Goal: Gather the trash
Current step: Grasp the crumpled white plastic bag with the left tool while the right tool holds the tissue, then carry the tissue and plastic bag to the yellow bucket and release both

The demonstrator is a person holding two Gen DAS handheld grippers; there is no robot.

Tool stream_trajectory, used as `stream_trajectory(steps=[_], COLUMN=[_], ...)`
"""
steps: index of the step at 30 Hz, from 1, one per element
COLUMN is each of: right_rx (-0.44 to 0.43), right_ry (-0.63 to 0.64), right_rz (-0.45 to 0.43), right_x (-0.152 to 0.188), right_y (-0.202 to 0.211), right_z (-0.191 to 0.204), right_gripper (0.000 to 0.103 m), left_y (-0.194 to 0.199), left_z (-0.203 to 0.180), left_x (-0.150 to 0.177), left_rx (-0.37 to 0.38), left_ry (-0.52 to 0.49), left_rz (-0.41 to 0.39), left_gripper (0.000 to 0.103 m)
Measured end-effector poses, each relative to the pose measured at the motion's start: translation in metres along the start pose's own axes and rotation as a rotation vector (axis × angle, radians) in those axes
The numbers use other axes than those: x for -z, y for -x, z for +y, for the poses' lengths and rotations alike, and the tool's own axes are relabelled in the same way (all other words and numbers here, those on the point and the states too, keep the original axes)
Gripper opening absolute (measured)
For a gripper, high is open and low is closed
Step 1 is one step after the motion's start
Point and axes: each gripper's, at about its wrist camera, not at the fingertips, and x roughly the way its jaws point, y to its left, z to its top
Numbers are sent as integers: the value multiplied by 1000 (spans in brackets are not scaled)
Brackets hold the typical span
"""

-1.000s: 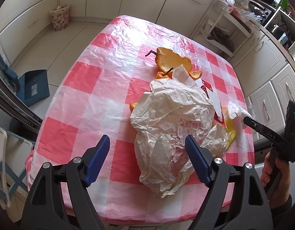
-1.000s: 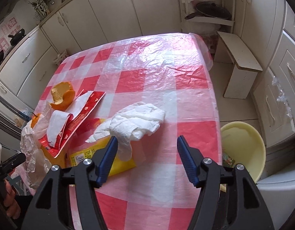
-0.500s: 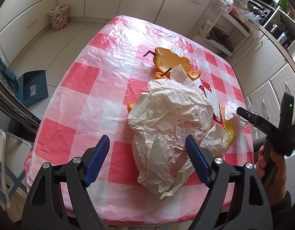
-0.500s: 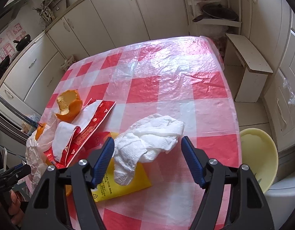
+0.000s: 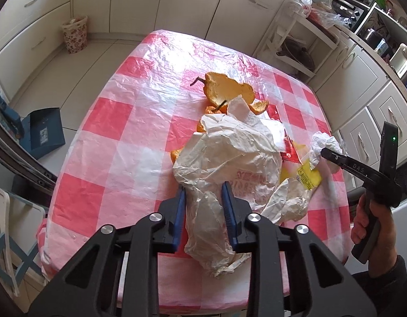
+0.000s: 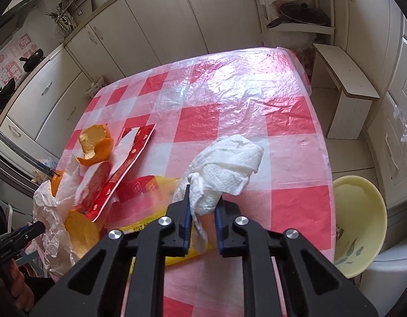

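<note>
A crumpled white paper bag (image 5: 230,158) lies on the red-checked table (image 5: 129,137). My left gripper (image 5: 203,195) is shut on the bag's near end. My right gripper (image 6: 202,198) is shut on a crumpled white paper towel (image 6: 230,163), which lies partly on a yellow packet (image 6: 153,219). Orange peel (image 5: 227,92) (image 6: 95,145) and a red and white wrapper (image 6: 129,158) lie beyond the bag. In the left wrist view the right gripper (image 5: 327,154) shows at the paper towel (image 5: 322,145).
A yellow bowl (image 6: 359,224) stands off the table's right edge. A small flowered bin (image 5: 75,37) and a blue dustpan (image 5: 42,134) are on the floor. A white stool (image 6: 346,89) stands by the far right corner. Cabinets surround the table.
Both grippers were open one second ago. The left has moved forward and closed on the paper bag. The right has moved forward and closed on the paper towel.
</note>
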Motion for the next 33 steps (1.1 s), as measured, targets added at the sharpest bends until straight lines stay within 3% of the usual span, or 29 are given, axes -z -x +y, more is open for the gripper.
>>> stream_trajectory(steps=[9,13,16,20,23,26,29,33], right_rx=[-37,-60,-70,-84,-92,-94,-82,-68], right_ry=[-1,-3,0,-2,2,7,20,16], right_rz=[-32,-45,-51,-63,-80,-99,-118,-132], right_x=[-3,-4,-3,-3,-3,-1,1,6], right_y=[13,18,22,28,37,48,59,71], right_z=[4,7,10,12,13,14,14,10], right_gripper=[15,15,15,15,15,15,15,15], left_y=[18,24,29,38,47,58,72,85], left_z=[4,13,17,26,26,20,3,-19], left_x=[-5,-7,-6,-7,-7,-6,-2,-2], left_rx=[27,122,99,210,236,188,72,64], left_ry=[14,66,66,109,113,86,24,-15], left_rz=[-42,-34,-52,-62,-92,-156,-243,-293], left_gripper=[23,23,23,22,22,22,23,23])
